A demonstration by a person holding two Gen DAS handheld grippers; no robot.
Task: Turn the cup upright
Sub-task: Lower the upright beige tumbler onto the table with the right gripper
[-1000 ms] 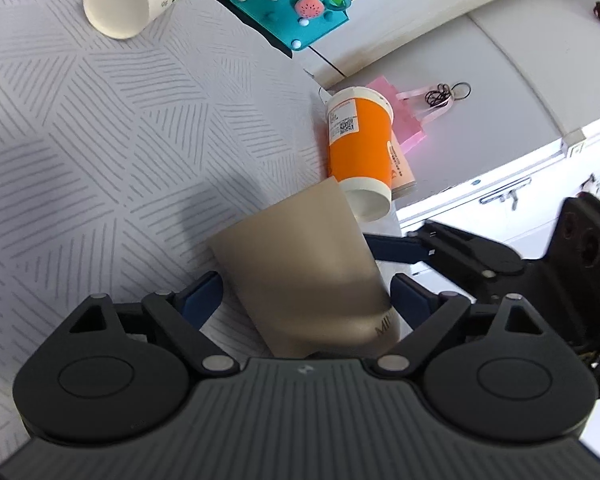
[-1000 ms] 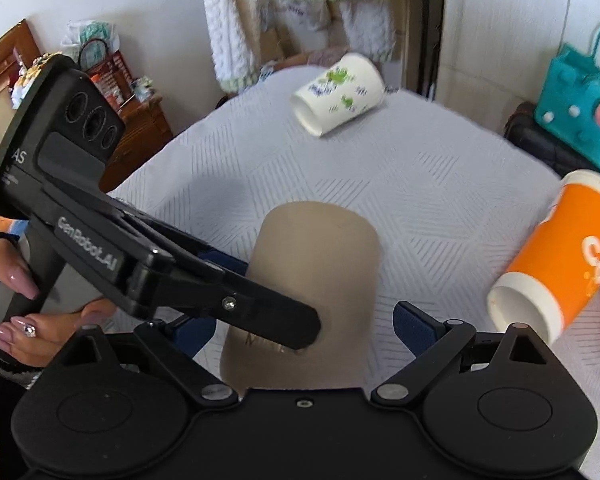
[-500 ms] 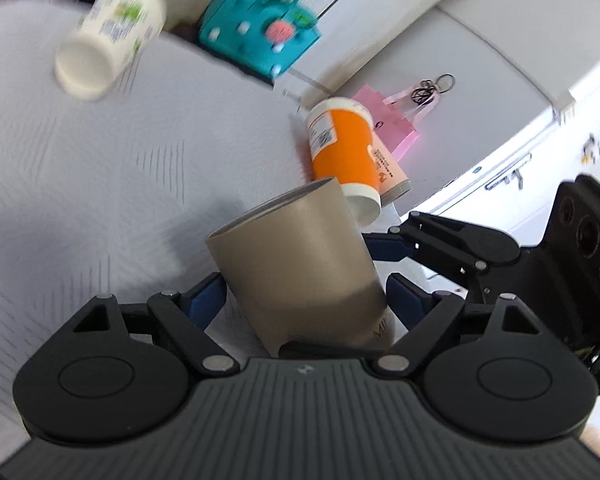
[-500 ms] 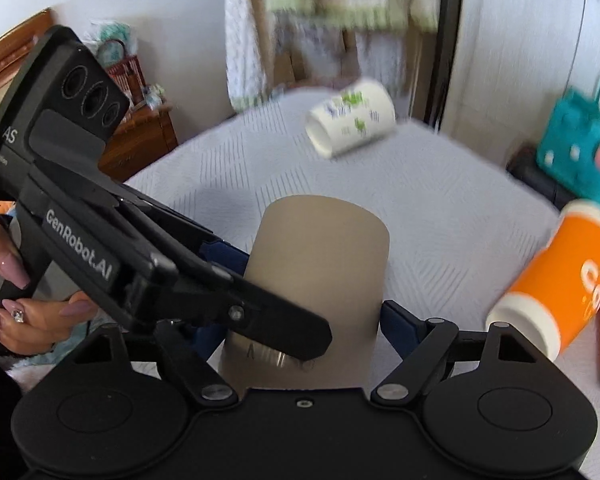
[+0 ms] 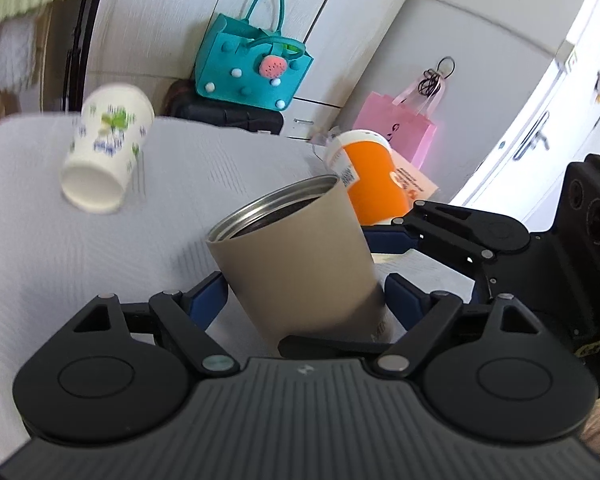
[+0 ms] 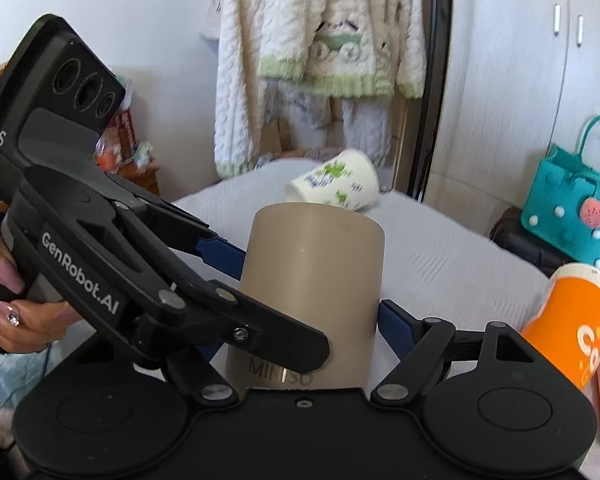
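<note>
The white patterned bedspread (image 5: 60, 264) fills the left half of the left wrist view, bearing a white paper cup (image 5: 106, 154) on its side at upper left and an orange cup (image 5: 370, 184) right of centre. At frame centre the tan metal cup (image 5: 300, 264), mouth up but leaning, is raised between both tools, probably for tipping upright. The left gripper (image 5: 304, 300) and right gripper (image 6: 300, 308) each pinch its lower body.

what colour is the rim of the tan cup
Silver metal rim on the tan cup, dark inside; best seen in the left wrist view.
</note>
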